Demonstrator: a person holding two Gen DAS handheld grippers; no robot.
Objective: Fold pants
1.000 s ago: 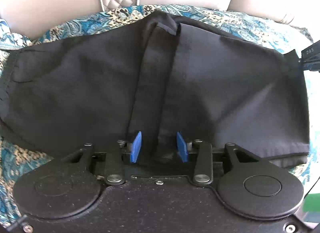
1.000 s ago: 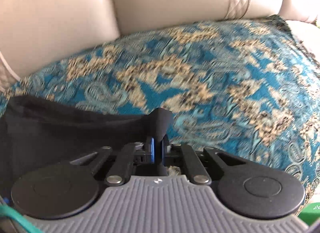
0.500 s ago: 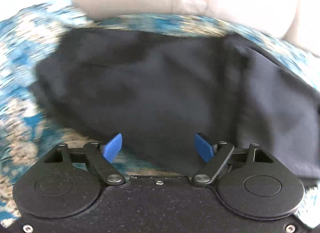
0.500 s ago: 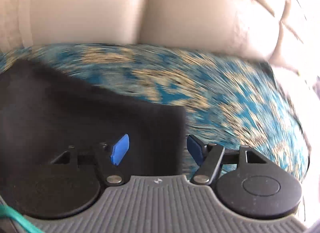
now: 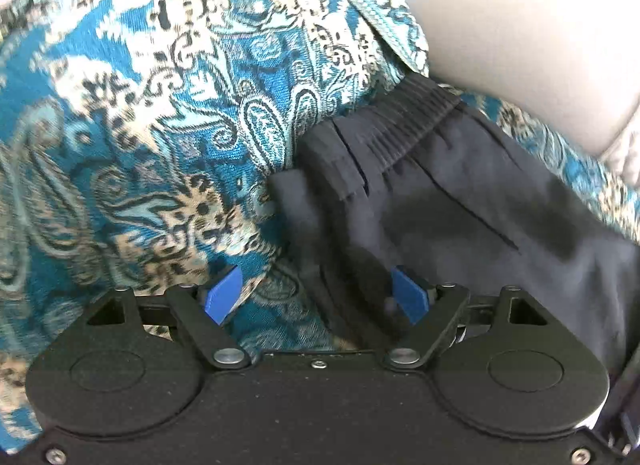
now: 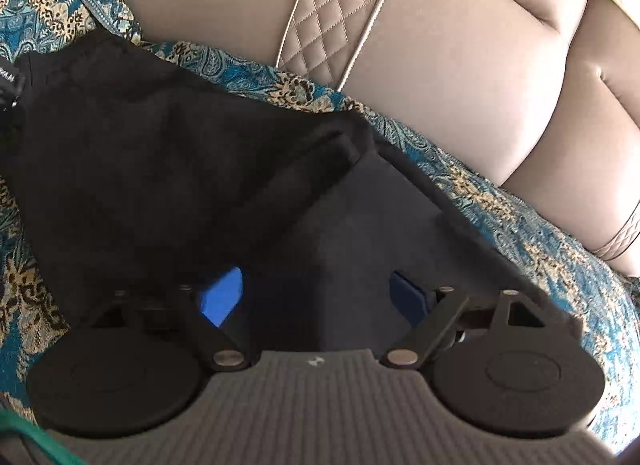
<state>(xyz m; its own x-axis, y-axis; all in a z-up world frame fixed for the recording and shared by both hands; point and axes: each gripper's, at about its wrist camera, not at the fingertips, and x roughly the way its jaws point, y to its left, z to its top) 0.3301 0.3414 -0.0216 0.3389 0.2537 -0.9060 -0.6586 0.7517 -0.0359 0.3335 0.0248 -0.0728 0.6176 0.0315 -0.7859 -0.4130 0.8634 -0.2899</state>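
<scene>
The black pants (image 5: 480, 217) lie folded on a blue paisley cover. In the left wrist view their ribbed elastic waistband (image 5: 404, 121) is at the top, and my left gripper (image 5: 316, 297) is open over the pants' left edge, holding nothing. In the right wrist view the pants (image 6: 168, 153) fill the left and middle, with a folded layer running diagonally. My right gripper (image 6: 318, 297) is open above the cloth and holds nothing.
The blue paisley cover (image 5: 140, 125) spreads over a beige leather sofa; it also shows in the right wrist view (image 6: 540, 249). The sofa backrest (image 6: 440, 65) with a quilted strip rises just behind the pants. The other gripper's edge shows at far left (image 6: 8, 85).
The right gripper let go of the pants corner it pinched and opened wide. The left gripper opened wider and swung left to the waistband end. The right gripper now faces the pants' middle.
</scene>
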